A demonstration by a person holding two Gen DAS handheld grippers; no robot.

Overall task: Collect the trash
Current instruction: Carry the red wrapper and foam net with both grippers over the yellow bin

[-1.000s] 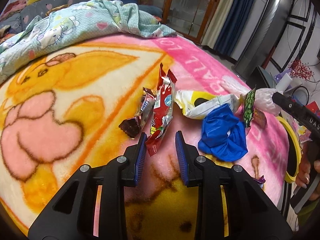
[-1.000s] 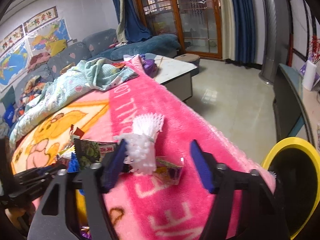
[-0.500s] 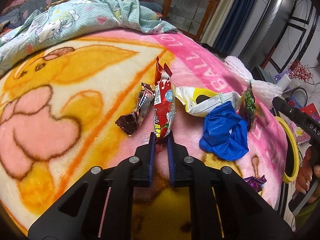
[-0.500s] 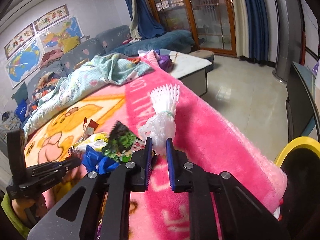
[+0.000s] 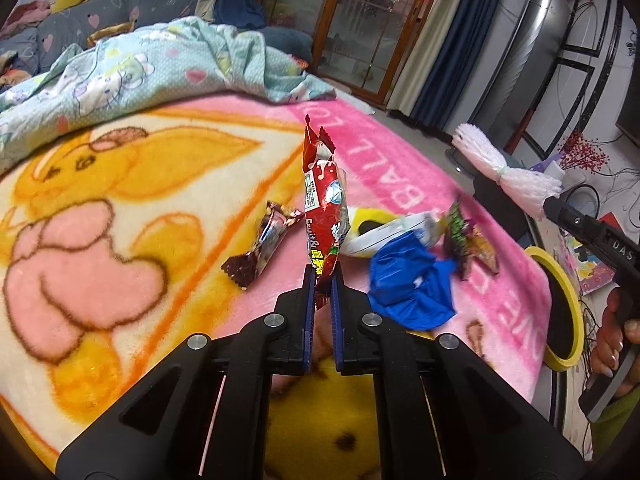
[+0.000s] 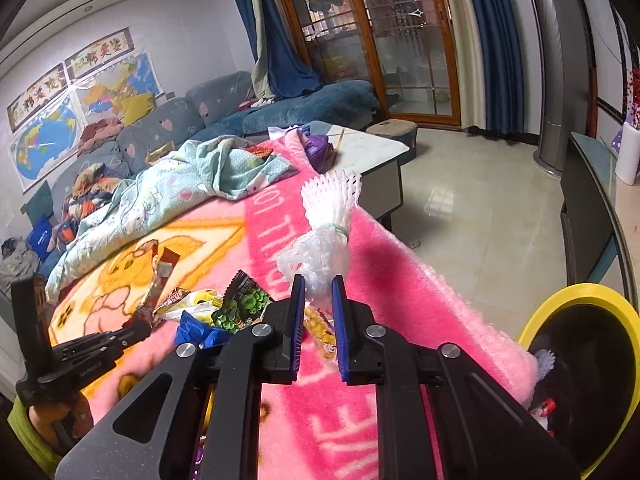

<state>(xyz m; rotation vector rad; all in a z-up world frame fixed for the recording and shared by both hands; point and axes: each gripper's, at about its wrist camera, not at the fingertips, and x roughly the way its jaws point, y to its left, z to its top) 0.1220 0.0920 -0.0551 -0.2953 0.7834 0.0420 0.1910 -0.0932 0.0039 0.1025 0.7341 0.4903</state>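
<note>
My left gripper is shut on the bottom end of a red snack wrapper and holds it upright above the pink blanket. My right gripper is shut on a white foam net, lifted off the blanket; the net also shows in the left wrist view. On the blanket lie a brown wrapper, a white and yellow packet, a crumpled blue bag and a green wrapper. A yellow-rimmed black bin stands at the blanket's right edge.
A crumpled light-blue quilt lies at the far side of the blanket. A yellow candy wrapper lies under my right gripper. A grey table and a tiled floor are beyond. A dark cabinet stands right.
Both grippers closed from open. The left took the red wrapper and lifted it upright. The right took the white foam net and raised it off the blanket.
</note>
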